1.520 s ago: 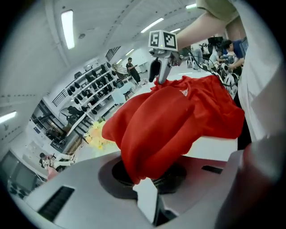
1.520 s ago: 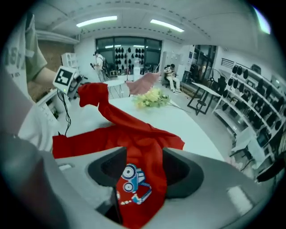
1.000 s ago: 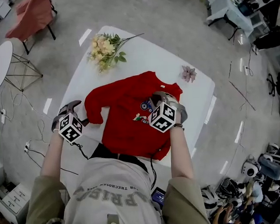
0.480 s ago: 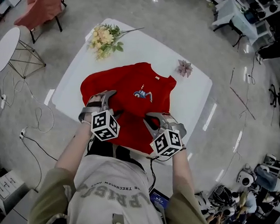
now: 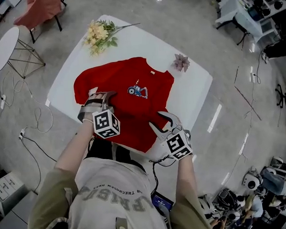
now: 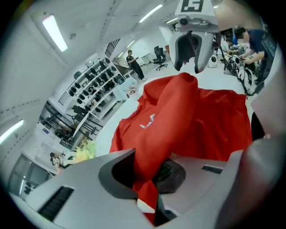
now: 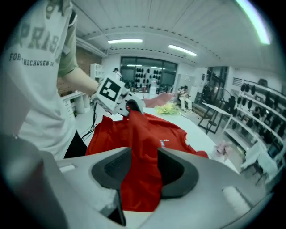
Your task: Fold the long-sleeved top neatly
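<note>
Left gripper (image 5: 101, 96), at the near-left edge of the top: jaws just closed, clamped on a fold of red cloth. Long-sleeved top (image 5: 133, 105): spread print-up on the white table (image 5: 192, 91), with a raised ridge of cloth running between the two grippers. Right gripper (image 5: 161, 122), at the near hem: jaws just opening, cloth hanging between them, apparently clear of one pad.

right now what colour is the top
The top is red with a small blue chest print; clearest in head view.
</note>
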